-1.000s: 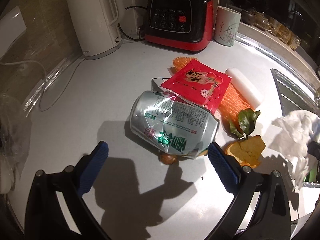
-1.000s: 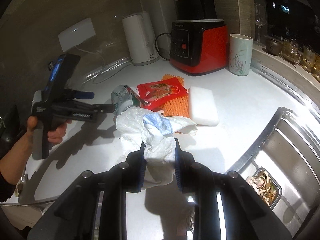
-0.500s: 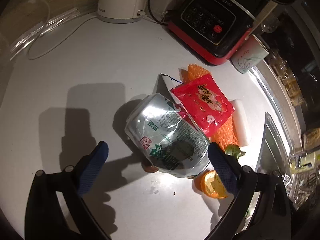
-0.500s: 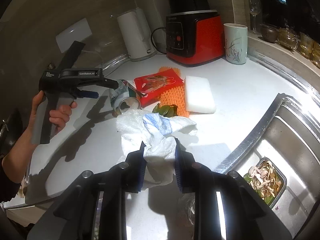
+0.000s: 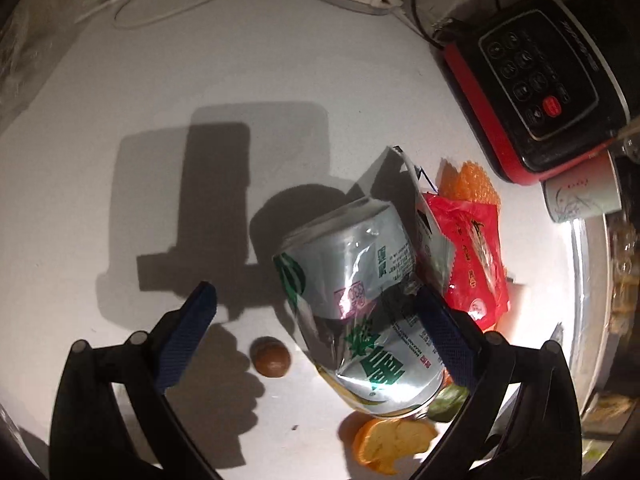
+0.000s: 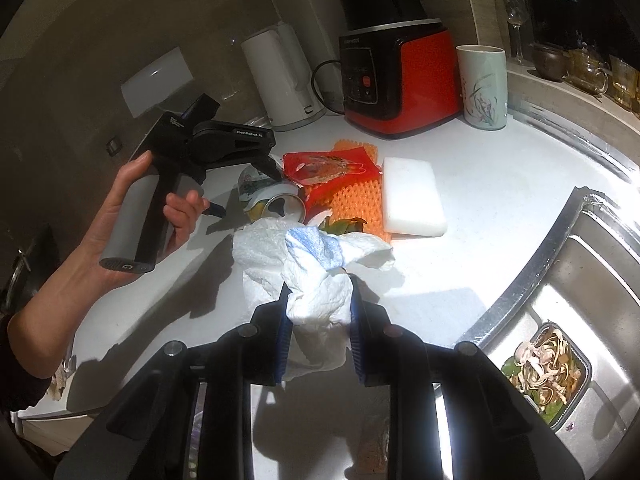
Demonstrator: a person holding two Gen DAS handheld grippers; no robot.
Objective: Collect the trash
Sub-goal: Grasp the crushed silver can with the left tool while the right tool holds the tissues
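Observation:
A crushed silver can with green lettering lies on its side on the white counter. My left gripper points down over it, open, with the can between the blue pads and close to the right one. Against the can lie a red snack packet and an orange foam net. An orange peel and a small brown nut lie nearby. In the right wrist view my right gripper is shut on a crumpled white paper towel, held above the counter.
At the back stand a red blender base, a white kettle and a pale cup. A white foam block lies beside the net. A steel sink at the right holds a tray of food scraps.
The left gripper has rolled and come down closer over the can, which now sits between its fingers. The right gripper has kept its hold on the paper towel and barely moved.

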